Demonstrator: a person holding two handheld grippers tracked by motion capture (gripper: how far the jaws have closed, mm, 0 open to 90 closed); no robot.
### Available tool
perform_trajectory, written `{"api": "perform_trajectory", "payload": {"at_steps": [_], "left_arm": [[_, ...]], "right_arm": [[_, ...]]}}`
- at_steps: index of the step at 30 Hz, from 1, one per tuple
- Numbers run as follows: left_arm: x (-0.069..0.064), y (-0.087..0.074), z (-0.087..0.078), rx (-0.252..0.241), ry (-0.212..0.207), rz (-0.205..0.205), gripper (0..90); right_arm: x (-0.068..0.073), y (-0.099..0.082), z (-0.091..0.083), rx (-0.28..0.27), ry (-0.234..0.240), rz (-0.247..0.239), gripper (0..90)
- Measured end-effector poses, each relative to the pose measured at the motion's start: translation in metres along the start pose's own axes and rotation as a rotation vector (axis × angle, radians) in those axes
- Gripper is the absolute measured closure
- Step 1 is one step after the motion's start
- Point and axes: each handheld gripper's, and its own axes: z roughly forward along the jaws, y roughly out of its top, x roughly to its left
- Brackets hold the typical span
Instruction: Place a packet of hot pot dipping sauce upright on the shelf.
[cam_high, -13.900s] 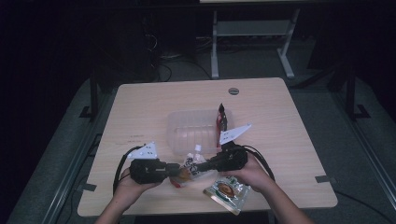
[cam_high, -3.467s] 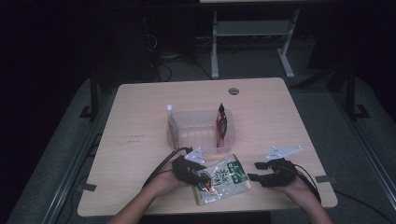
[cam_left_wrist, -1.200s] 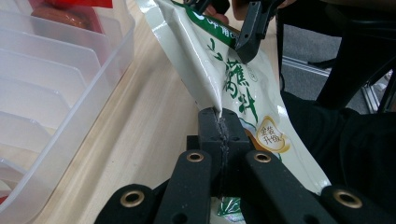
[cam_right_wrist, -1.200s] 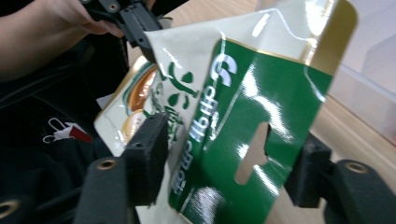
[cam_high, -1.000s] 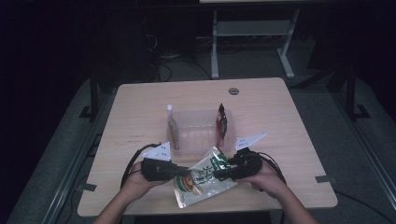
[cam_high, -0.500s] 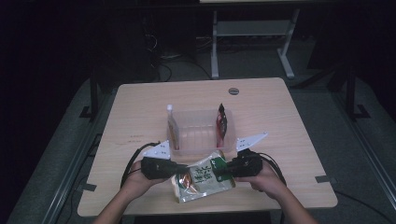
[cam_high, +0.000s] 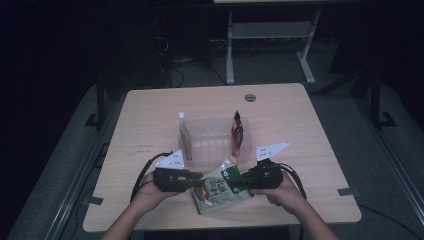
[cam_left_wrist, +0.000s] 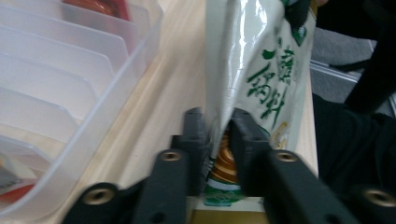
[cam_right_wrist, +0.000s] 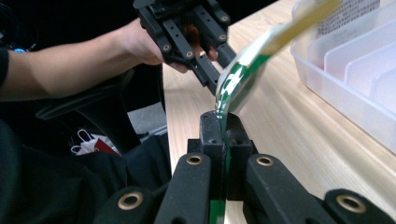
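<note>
left gripper: black body, white three-cornered plate at 12 o'clock, black looped cable | right gripper: same | jaws: black bars, brass-ringed screws | forearms: bare, no sleeves

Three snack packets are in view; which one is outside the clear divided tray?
The white-and-green packet, held off the table between the left gripper and the right gripper. The orange packet and the dark red packet stand upright in the tray.

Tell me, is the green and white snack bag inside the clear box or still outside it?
Outside. The snack bag hangs between the left gripper and right gripper, in front of the clear box.
</note>
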Motion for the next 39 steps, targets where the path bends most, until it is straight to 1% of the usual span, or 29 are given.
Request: {"api": "perform_trajectory", "payload": {"at_steps": [1,3,7,8,10,12,15,17,19,21,24,27,28,30,31,32,33,34,35,38,39], "left_arm": [[0.000,0.000,-0.002,-0.010,0.007,-0.007,65.7],[0.000,0.001,-0.005,-0.018,0.018,-0.003,59.2],[-0.002,0.001,-0.014,-0.037,0.070,-0.010,48.2],[-0.002,0.001,-0.017,-0.043,0.077,-0.013,45.9],[-0.001,0.000,-0.021,-0.054,0.087,-0.019,43.5],[-0.002,-0.001,-0.024,-0.063,0.091,-0.035,42.3],[-0.002,-0.003,-0.028,-0.051,0.089,-0.040,39.0],[-0.004,-0.006,-0.030,-0.043,0.093,-0.043,37.0],[-0.006,-0.010,-0.032,-0.038,0.091,-0.053,33.3],[-0.008,-0.015,-0.034,-0.030,0.094,-0.055,30.6],[-0.011,-0.021,-0.037,-0.019,0.094,-0.060,26.5],[-0.013,-0.028,-0.039,-0.020,0.114,-0.061,22.3],[-0.013,-0.030,-0.039,-0.015,0.123,-0.065,20.3],[-0.013,-0.034,-0.039,0.003,0.127,-0.067,18.1],[-0.014,-0.036,-0.038,0.002,0.128,-0.073,17.8],[-0.014,-0.037,-0.038,0.016,0.128,-0.065,17.8],[-0.014,-0.039,-0.038,0.024,0.127,-0.068,17.7],[-0.014,-0.040,-0.037,0.030,0.127,-0.062,17.4],[-0.014,-0.041,-0.036,0.032,0.126,-0.070,17.4],[-0.014,-0.041,-0.034,0.050,0.122,-0.050,17.4],[-0.014,-0.042,-0.033,0.053,0.120,-0.051,17.4]], "right_arm": [[0.001,0.001,-0.001,-0.005,0.003,-0.002,89.7],[0.002,0.002,-0.002,-0.015,0.008,-0.002,89.9],[0.005,0.003,-0.005,-0.036,0.011,-0.017,90.0],[0.006,0.004,-0.006,-0.040,0.008,-0.021,90.0],[0.007,0.006,-0.007,-0.055,0.004,-0.032,90.0],[0.009,0.007,-0.010,-0.068,0.002,-0.038,90.0],[0.011,0.009,-0.012,-0.089,0.002,-0.050,90.0],[0.013,0.011,-0.014,-0.098,0.002,-0.043,90.0],[0.013,0.013,-0.017,-0.125,0.008,-0.041,90.0],[0.014,0.014,-0.019,-0.139,0.007,-0.036,90.0],[0.015,0.017,-0.023,-0.159,0.005,-0.041,90.0],[0.016,0.020,-0.025,-0.183,0.001,-0.055,90.0],[0.017,0.022,-0.026,-0.187,-0.002,-0.057,90.0],[0.018,0.025,-0.026,-0.202,0.004,-0.058,90.0],[0.018,0.026,-0.026,-0.206,0.001,-0.061,90.0],[0.019,0.028,-0.026,-0.209,0.001,-0.066,90.0],[0.019,0.030,-0.025,-0.213,0.000,-0.071,90.0],[0.020,0.032,-0.025,-0.216,-0.002,-0.073,90.0],[0.020,0.034,-0.025,-0.215,-0.002,-0.073,90.0],[0.019,0.040,-0.025,-0.232,-0.009,-0.080,90.0],[0.019,0.042,-0.025,-0.239,-0.013,-0.082,90.0]]}}
